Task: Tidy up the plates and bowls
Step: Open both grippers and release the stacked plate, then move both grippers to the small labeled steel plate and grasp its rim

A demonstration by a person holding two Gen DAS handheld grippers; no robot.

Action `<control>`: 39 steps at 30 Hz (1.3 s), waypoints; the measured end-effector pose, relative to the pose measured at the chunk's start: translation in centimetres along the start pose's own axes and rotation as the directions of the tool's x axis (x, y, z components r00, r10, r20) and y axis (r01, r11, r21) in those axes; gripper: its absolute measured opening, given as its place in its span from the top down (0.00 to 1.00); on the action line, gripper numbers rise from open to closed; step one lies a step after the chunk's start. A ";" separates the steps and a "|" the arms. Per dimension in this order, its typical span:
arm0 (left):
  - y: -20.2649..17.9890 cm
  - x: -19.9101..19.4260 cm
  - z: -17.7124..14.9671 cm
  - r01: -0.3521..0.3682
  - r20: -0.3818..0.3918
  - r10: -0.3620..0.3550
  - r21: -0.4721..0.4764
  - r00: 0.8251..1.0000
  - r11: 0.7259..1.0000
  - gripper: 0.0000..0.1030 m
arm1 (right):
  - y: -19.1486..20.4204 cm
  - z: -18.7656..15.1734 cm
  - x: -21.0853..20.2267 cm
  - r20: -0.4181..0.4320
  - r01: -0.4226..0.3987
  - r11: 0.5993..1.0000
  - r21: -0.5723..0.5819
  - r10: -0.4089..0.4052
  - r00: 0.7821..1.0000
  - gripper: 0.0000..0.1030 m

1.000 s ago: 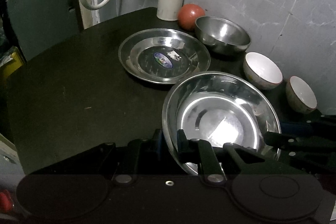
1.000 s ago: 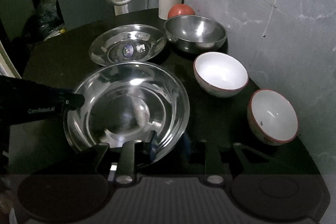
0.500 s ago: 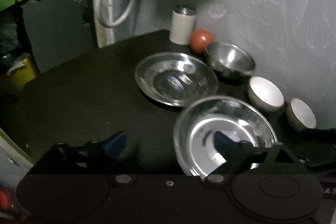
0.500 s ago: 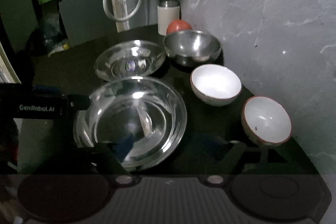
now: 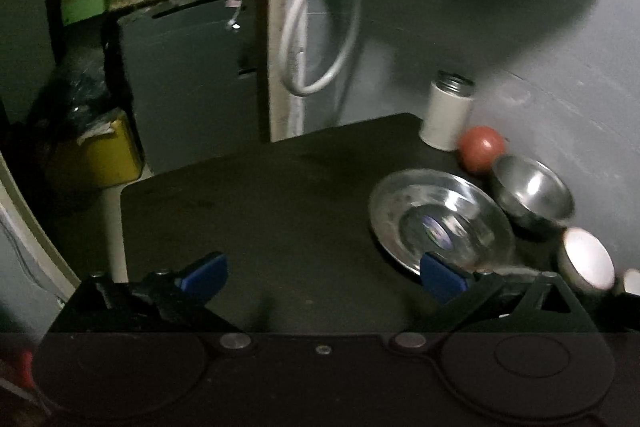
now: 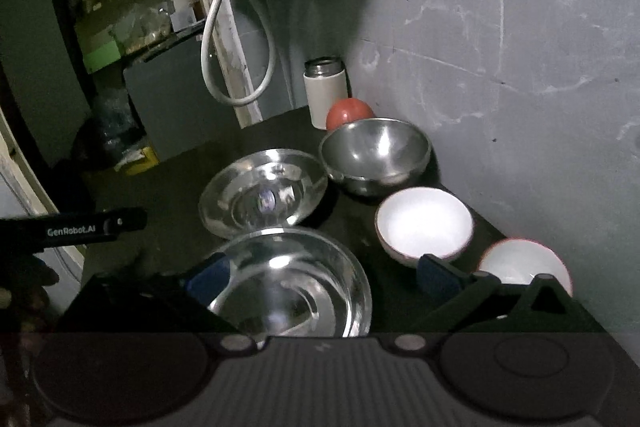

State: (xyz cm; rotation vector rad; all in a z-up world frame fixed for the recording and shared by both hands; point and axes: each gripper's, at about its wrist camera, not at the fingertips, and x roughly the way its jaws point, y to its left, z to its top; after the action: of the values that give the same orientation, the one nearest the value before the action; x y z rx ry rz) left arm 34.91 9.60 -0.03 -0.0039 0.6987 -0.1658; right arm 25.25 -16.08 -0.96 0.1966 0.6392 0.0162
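Along the lower edge of the right wrist view, the right tool point(image 6: 322, 277) has its jaws opening, already very wide, and it holds nothing. The big steel bowl point(image 6: 296, 287) sits on the dark worktop point(image 6: 168, 187) directly ahead of this tool, in the lower centre of the frame; its near rim lies between the two blue pads, but the pads do not press on it. Behind it stands the flat steel plate point(image 6: 262, 193), and to the right of that the deep steel bowl point(image 6: 376, 155). Two white bowls follow along the wall: the bigger one point(image 6: 424, 223) in the right middle, the smaller one point(image 6: 524, 263) at the lower right, partly behind the tool's right finger.

In the left wrist view the left tool point(image 5: 322, 273) is also opening, also wide and empty, with only bare worktop between its pads. The plate point(image 5: 440, 219) lies to the right of its axis, just behind the right pad.

So the right tool is the nearer one to the bowls, in my judgement: the white bowls lie ahead and to its right. The left tool is nearer to the plate.
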 end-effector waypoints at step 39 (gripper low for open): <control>-0.3 11.7 4.2 0.160 -0.136 -0.172 -0.096 0.976 0.982 0.11 | 1.9 3.9 13.1 -0.105 -0.009 0.999 0.035 0.013 0.994 0.27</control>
State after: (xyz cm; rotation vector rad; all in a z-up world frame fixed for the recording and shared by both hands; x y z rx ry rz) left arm 46.37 7.28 -4.33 -0.1331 0.8496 -0.2993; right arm 38.17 -13.93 -5.34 0.2332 0.7442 0.0263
